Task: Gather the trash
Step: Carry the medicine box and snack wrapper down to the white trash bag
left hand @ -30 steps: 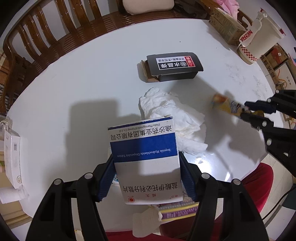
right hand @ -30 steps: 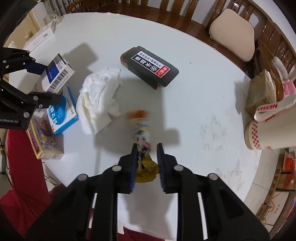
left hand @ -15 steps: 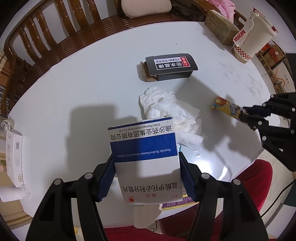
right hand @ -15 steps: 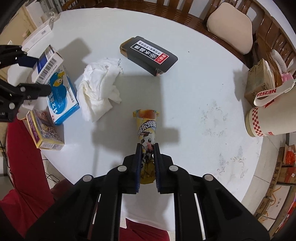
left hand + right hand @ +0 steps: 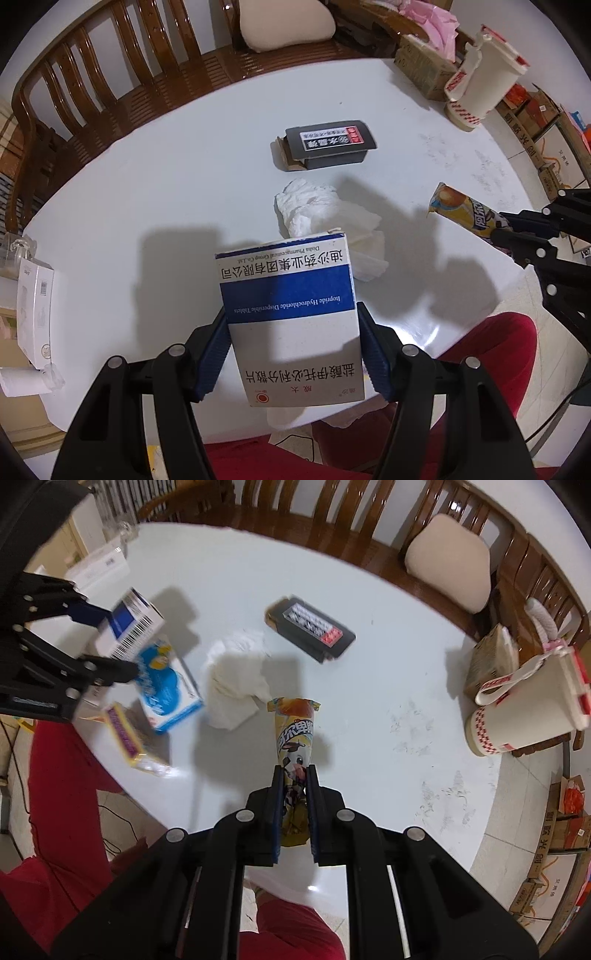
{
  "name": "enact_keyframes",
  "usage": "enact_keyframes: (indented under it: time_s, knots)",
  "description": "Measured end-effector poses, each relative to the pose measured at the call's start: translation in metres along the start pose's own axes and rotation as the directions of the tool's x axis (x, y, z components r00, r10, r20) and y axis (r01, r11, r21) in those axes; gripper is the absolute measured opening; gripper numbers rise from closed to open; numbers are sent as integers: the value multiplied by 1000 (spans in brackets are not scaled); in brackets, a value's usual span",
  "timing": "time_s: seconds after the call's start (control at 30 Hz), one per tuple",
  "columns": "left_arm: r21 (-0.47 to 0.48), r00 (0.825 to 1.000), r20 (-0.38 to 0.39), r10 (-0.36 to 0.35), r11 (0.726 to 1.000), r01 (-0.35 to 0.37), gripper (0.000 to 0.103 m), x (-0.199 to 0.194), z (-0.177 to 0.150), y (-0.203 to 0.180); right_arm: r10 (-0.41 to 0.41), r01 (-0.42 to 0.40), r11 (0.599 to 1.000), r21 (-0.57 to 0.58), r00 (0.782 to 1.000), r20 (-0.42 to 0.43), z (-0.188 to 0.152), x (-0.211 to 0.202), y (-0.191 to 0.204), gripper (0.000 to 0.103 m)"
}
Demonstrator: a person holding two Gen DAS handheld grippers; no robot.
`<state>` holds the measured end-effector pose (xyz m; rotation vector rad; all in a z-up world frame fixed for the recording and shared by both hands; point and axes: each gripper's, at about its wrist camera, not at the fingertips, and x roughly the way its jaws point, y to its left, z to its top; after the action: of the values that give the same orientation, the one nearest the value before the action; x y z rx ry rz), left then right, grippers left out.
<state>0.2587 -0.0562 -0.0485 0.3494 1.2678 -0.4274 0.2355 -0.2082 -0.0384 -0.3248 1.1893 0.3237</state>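
My left gripper (image 5: 293, 328) is shut on a white and blue medicine box (image 5: 291, 314), held above the white round table (image 5: 147, 177). The same box (image 5: 129, 627) shows at the left of the right wrist view. My right gripper (image 5: 295, 775) is shut on a yellow cone-shaped ice cream wrapper (image 5: 295, 734), lifted off the table; the wrapper (image 5: 465, 214) appears at the right of the left wrist view. On the table lie a crumpled white tissue (image 5: 325, 218), a black box (image 5: 328, 147), a blue and white box (image 5: 166, 690) and a yellow and purple box (image 5: 127, 738).
A paper bucket with red checks (image 5: 524, 709) and a cardboard box (image 5: 487, 661) stand at the table's right side. Wooden chairs (image 5: 96, 70) with a beige cushion (image 5: 447, 561) ring the far edge. A white carton (image 5: 33, 302) sits at the left. A red seat (image 5: 66, 812) lies below.
The right gripper closed tight on the wrapper and lifted it off the table. The left gripper rose a little with the medicine box still held.
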Motion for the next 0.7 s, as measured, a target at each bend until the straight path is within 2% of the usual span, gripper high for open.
enact_keyframes:
  time_s: [0.3,0.7]
  knots:
    - [18,997,72,8,1000,-9,62,-37,-45,-15,9,-7,1000,-22,996,84,-32,-60,55,12]
    - [15,998,64,-27,1000,26,62,-32,-138,-40,34,-28,998,-64,994,102,-92,-75,128,12]
